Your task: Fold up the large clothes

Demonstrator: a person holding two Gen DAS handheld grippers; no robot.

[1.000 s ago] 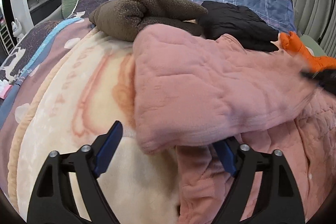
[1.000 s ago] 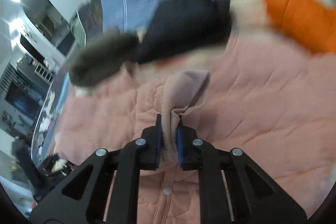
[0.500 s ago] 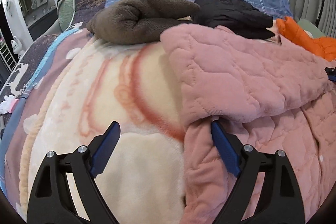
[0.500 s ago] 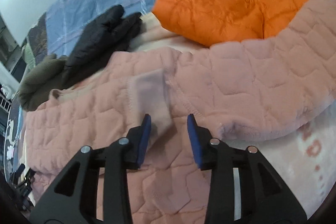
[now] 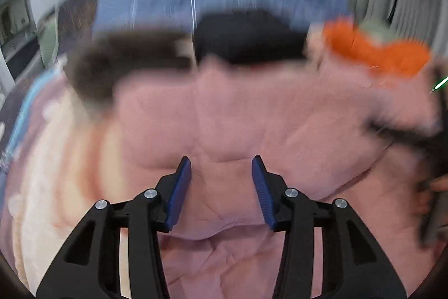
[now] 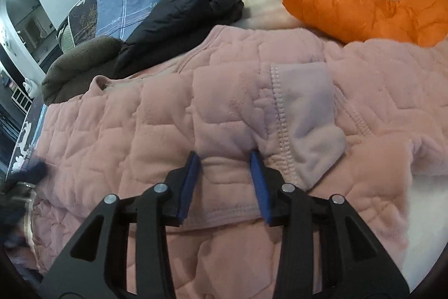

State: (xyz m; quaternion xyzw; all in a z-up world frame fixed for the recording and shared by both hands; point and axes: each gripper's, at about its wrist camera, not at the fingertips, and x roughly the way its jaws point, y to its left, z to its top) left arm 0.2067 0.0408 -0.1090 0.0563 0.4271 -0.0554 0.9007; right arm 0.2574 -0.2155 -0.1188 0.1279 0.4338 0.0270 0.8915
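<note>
Two risks we see: the closing left gripper [image 5: 221, 188], pink jacket [image 5: 252, 116] filling mid-frame between its jaws, may pinch several layers; the right gripper [image 6: 225, 181], half-open over the folded edge, holds nothing, so that fold could slip.

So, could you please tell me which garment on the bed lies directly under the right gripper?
The pink quilted jacket; the black, brown and orange ones lie beyond it.

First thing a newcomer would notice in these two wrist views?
The pink quilted garment fills the foreground on the bed, folded over itself, with the right gripper open over a fold and the left gripper closing above the fabric. Behind it, an orange puffer jacket glows at upper right, beside a black jacket.
</note>
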